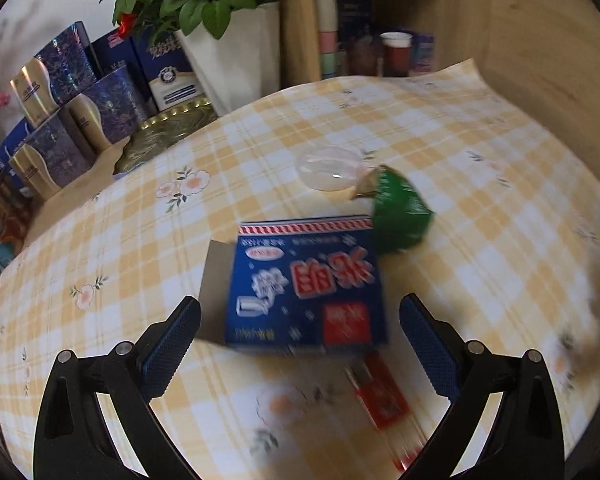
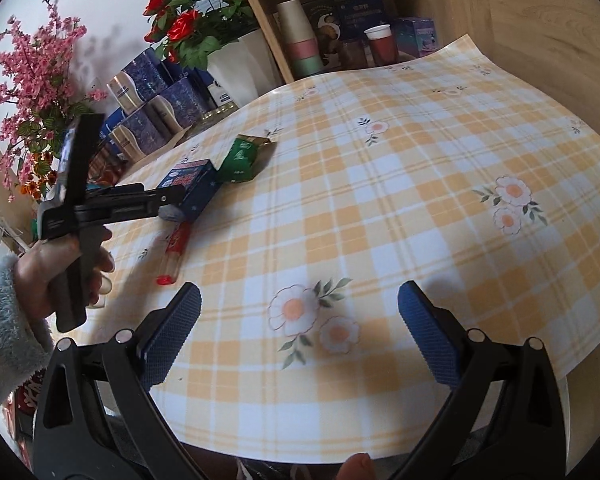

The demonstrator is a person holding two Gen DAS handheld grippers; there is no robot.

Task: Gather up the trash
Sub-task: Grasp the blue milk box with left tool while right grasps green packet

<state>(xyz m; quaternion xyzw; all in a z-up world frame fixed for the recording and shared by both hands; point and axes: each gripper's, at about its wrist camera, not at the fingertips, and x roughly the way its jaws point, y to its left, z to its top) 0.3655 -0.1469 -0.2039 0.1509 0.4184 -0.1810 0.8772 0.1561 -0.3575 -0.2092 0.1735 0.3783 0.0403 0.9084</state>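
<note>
A blue carton [image 1: 304, 284] with red characters lies on the checked tablecloth [image 1: 140, 240], just ahead of my left gripper [image 1: 300, 320], which is open around its near end. Behind it lie a green packet [image 1: 400, 212] and a clear plastic lid [image 1: 330, 168]. A red tube-shaped wrapper [image 1: 384, 400] lies between the left fingers, close to me. In the right wrist view the left gripper [image 2: 168, 200] reaches the blue carton [image 2: 190, 184], with the green packet [image 2: 244, 160] and the red tube [image 2: 176, 252] nearby. My right gripper [image 2: 300, 328] is open and empty over bare cloth.
Blue and gold gift boxes [image 1: 80, 104], a white pot of red roses [image 1: 236, 52] and a gold tin [image 1: 164, 140] stand at the back left. Pink blossoms [image 2: 36, 92] stand left. A wooden shelf holds paper cups [image 2: 300, 36] and a red cup [image 2: 382, 46].
</note>
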